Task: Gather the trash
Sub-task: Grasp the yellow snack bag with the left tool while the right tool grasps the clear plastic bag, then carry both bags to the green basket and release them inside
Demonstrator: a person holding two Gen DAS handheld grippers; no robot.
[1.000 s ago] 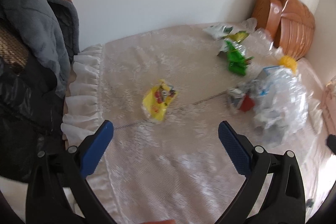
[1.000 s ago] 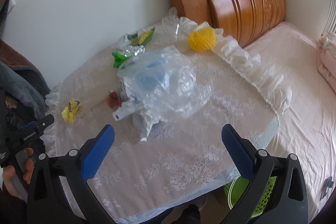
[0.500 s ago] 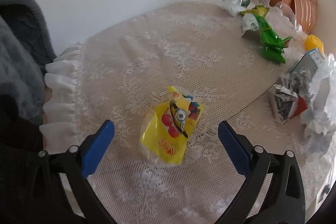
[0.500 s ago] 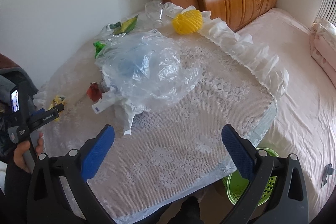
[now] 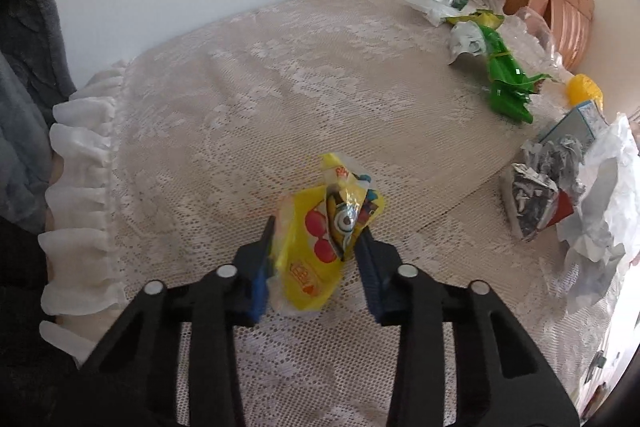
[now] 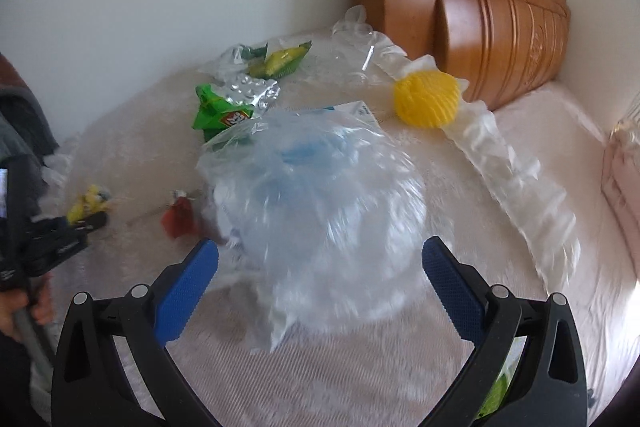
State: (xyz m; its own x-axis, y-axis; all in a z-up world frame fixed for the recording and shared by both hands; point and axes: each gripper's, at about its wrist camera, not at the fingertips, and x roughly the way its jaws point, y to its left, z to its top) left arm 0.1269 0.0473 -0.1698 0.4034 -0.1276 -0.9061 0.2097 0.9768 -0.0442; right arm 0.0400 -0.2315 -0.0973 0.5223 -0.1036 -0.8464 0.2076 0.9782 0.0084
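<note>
My left gripper [image 5: 316, 239] is shut on a yellow snack wrapper [image 5: 320, 247] lying on the lace tablecloth [image 5: 260, 99]. The wrapper also shows small in the right wrist view [image 6: 90, 205]. My right gripper [image 6: 320, 267] is open, its blue pads on either side of a big clear plastic bag [image 6: 320, 215] holding a blue and white box. Other trash on the table: a green wrapper [image 6: 218, 115], a yellow-green packet [image 6: 280, 61], a silver and red crumpled wrapper [image 5: 532, 199], a yellow foam net [image 6: 426, 99] and clear air-cushion wrap [image 6: 520, 179].
A wooden headboard [image 6: 480, 11] stands against the wall behind the table. A pink bed [image 6: 560, 131] lies to the right. A green basket [image 6: 496, 391] sits below the table's near right edge. Grey clothing [image 5: 24, 67] hangs at the left.
My left gripper has moved down onto the yellow wrapper and closed on it. My right gripper has moved forward, up to the clear plastic bag, still open.
</note>
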